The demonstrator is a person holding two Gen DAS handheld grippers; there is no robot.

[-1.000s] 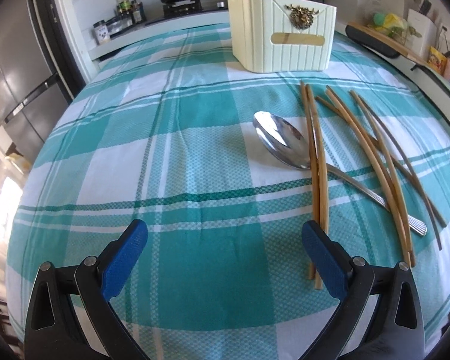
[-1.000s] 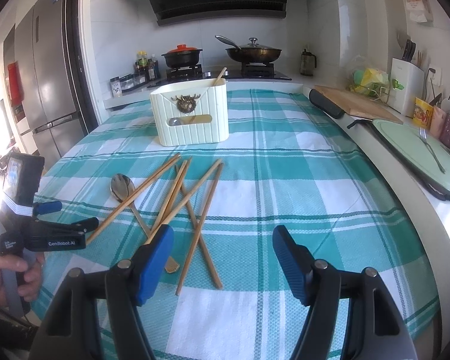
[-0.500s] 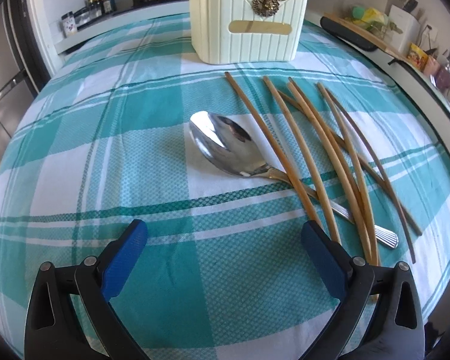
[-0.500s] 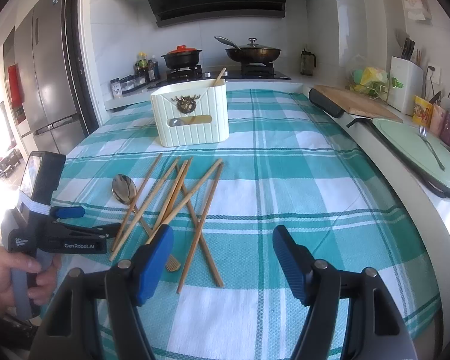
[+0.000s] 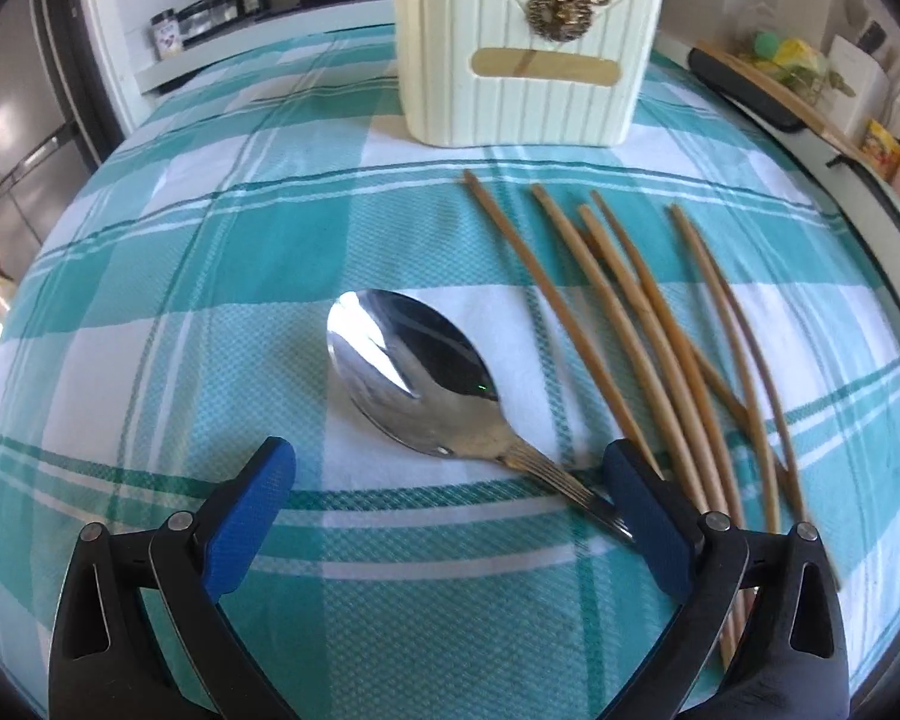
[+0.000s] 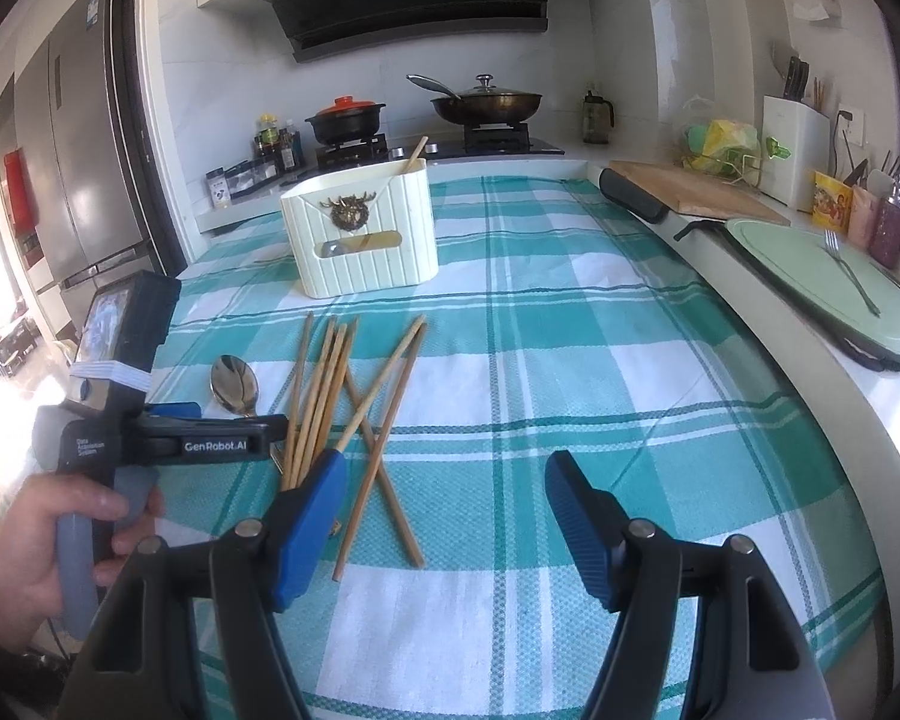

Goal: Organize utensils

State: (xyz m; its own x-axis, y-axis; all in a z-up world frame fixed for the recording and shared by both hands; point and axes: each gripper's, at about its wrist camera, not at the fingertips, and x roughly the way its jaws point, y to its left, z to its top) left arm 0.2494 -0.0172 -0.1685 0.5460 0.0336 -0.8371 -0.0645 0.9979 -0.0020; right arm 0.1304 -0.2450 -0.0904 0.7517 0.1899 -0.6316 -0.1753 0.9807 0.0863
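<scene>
Left hand-held gripper (image 5: 450, 495), jaws spread, straddles the spoon (image 5: 417, 387) handle.

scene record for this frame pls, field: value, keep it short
left tongs: open, low over the spoon's neck, holding nothing
right tongs: open, empty, above the cloth
spoon: flat on the cloth, bowl up, handle running under the chopsticks
chopsticks: loose pile on the cloth, some crossing
holder: cream box, upright behind the pile, one stick and a spoon already inside
surface: teal plaid tablecloth
</scene>
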